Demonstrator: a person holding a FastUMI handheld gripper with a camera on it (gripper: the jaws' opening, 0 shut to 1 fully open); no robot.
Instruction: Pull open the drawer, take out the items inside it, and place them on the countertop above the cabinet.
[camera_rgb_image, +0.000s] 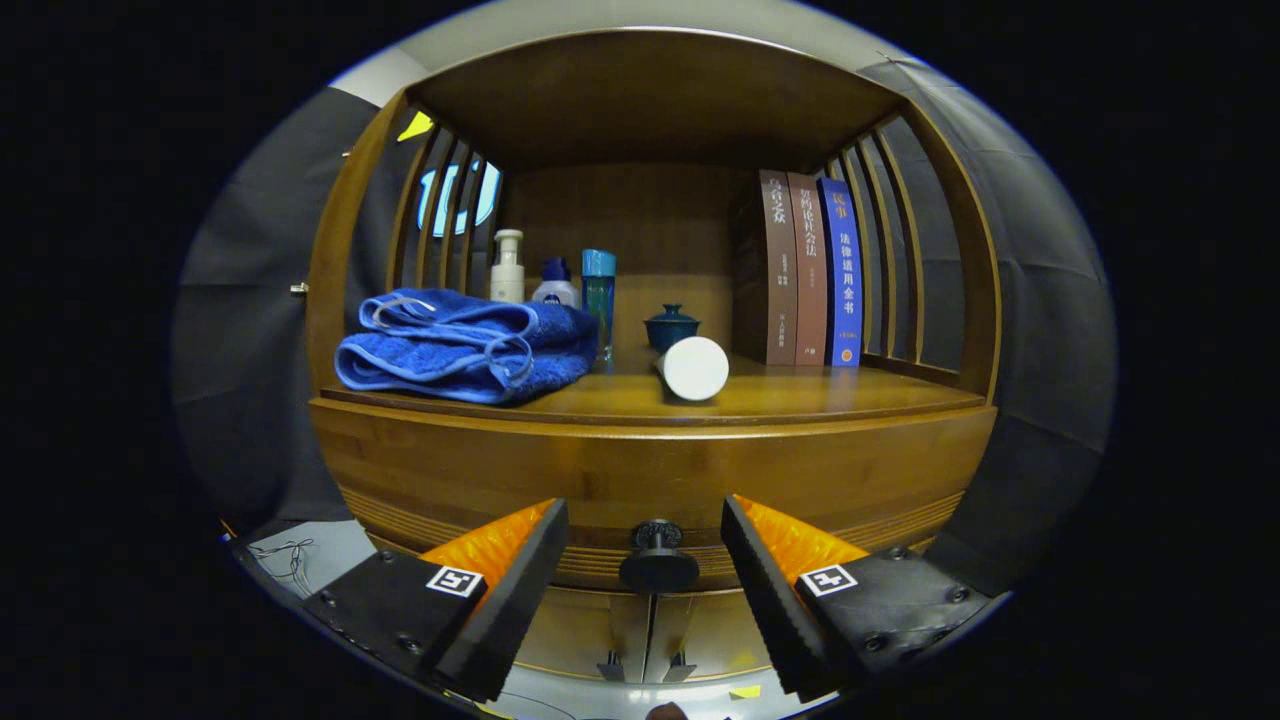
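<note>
Fingers (645, 570) spread open either side of the dark round drawer knob (658, 560), not touching it. Above, the wooden cabinet surface (800, 398) carries a folded blue towel (465, 345) and a white cylinder (692, 368).

Gripper (645, 575): wedge-shaped fingers (505, 600); square coded tags on blocks; round screws.

Staged home booth: wooden cabinet (650, 470), towel (465, 350), toiletries (508, 268), books (810, 270).
</note>
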